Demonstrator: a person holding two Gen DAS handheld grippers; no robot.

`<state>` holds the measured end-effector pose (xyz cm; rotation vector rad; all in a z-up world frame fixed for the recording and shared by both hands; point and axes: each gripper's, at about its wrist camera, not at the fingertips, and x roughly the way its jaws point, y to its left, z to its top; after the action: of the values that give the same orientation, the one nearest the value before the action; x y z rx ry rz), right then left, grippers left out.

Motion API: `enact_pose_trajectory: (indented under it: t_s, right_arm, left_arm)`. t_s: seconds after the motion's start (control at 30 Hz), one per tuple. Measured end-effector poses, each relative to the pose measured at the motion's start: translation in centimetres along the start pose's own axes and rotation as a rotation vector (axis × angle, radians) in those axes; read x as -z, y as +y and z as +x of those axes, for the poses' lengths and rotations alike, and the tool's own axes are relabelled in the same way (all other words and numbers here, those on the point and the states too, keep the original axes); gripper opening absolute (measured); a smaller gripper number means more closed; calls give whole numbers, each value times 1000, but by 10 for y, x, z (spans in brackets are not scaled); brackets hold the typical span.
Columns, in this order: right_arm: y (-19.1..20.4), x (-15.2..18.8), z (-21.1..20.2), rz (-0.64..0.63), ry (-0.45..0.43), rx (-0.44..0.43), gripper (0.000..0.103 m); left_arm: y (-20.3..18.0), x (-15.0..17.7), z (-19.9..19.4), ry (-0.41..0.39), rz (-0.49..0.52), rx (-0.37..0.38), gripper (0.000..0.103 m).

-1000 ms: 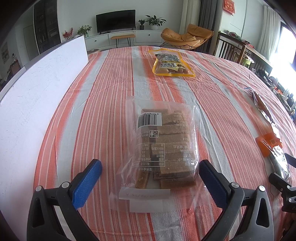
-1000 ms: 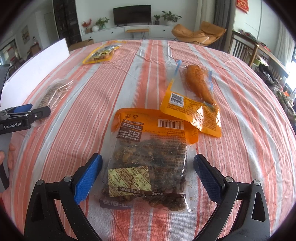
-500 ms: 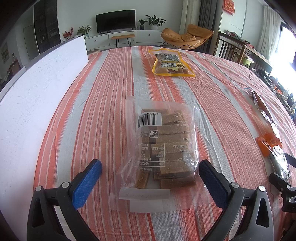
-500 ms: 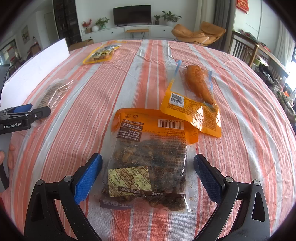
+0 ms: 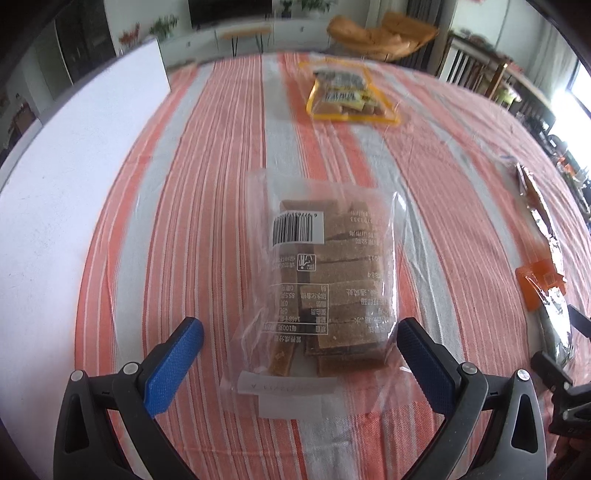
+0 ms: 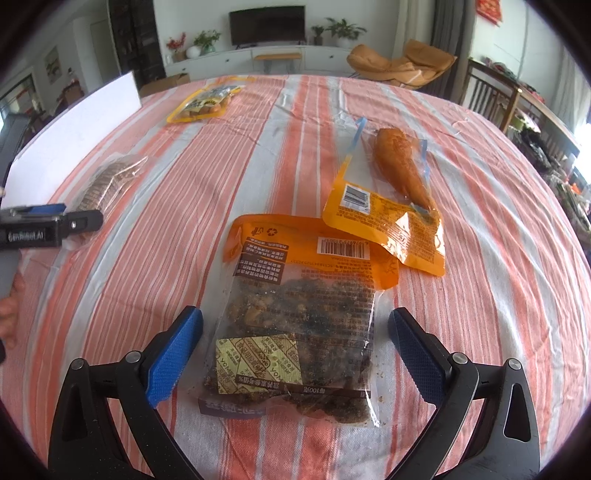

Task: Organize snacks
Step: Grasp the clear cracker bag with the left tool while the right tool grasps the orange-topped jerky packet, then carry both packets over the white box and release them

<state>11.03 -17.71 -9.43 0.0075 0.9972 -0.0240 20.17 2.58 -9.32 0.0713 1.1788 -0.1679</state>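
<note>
Clear plastic bag of brown biscuit slabs (image 5: 325, 291), barcode label up, flat on the orange-and-grey striped tablecloth (image 5: 207, 206), lying between the spread blue-padded fingers of the left gripper (image 5: 301, 347); jaws wide apart, pads on either side of the bag's near end, touching nothing. Same bag seen edge-on at the left of the right wrist view (image 6: 107, 184), just beyond the left gripper's black body (image 6: 48, 225).

Orange-topped clear pouch of dark crumbly snack (image 6: 303, 314) flat on the cloth between the blue pads of the right gripper (image 6: 295, 349); jaws fully apart, no contact with the pouch. Upper right corner of that pouch tucked under, or touching, a glossy orange packet with a barcode (image 6: 388, 225); cannot tell which. Beyond it, a clear blue-edged bag holding an orange drumstick-shaped piece (image 6: 400, 166).

Farther up the table, well apart from the rest, a yellow-bordered clear pouch of pale snacks (image 5: 347, 98), also visible in the right wrist view (image 6: 207, 101). White flat board (image 5: 70, 170) along the left edge of the table. At the far left of the right wrist view, part of a hand (image 6: 9, 306). Beyond the table, an orange lounge chair (image 6: 402, 66) and a dark television (image 6: 267, 24) on a low white cabinet.
</note>
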Motion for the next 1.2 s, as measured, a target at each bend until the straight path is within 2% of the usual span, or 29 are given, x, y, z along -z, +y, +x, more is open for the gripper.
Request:
enact_pose_trajectory:
  t_s: [0.07,0.1,0.13,0.2,0.43,0.53,0.6,0.67,0.73,0.8,0.87,0.93,0.97,1.0,1.03,1.1,1.2]
  right_arm:
    - [-3,-6,2,-37,57,-42,101]
    - [-7,-7,0,-29,64,-64,98]
    - [-13,-9,-2,0,64,-85,82]
    - [-19,-10,-7,29,80,-105,75]
    - [-5,8,-39,147,44,-295,72]
    - [14,-9,-53,161,2,-361,72]
    - [38,-32,-67,129,-42,-400,72]
    - [67,-58,-80,90,-86,-451,72]
    - [108,-88,-94,36,-125,-521,72]
    - [157,-118,-103,-21,-150,-596,72]
    - [207,-143,-107,-70,-166,-666,73]
    - [259,-162,-107,-111,-178,-719,80]
    - [285,-169,-103,-125,-185,-749,84]
    - [303,-172,-98,-131,-186,-783,94]
    - [320,-173,-91,-140,-175,-808,95]
    - [338,-168,-78,-163,-124,-802,95]
    - [320,-147,-68,-153,-135,-781,95]
  left_arm:
    - [-1,-6,2,40,23,21,101]
    - [-1,-6,-1,10,40,25,85]
    - [-1,-5,-6,-21,57,41,60]
    - [0,1,-15,-52,61,63,54]
    - [38,42,-56,-135,-122,295,53]
    - [65,48,-96,-216,-199,373,53]
    - [96,47,-131,-290,-238,387,53]
    - [127,45,-159,-346,-257,360,53]
    - [164,46,-185,-390,-277,295,53]
    - [204,47,-198,-408,-310,191,54]
    - [244,52,-202,-392,-356,84,55]
    - [274,60,-201,-365,-393,-21,68]
    - [288,67,-200,-350,-417,-70,81]
    - [299,75,-200,-342,-441,-108,85]
    - [304,83,-200,-343,-459,-126,85]
    - [313,103,-202,-360,-506,-150,86]
    - [300,119,-204,-397,-520,-151,86]
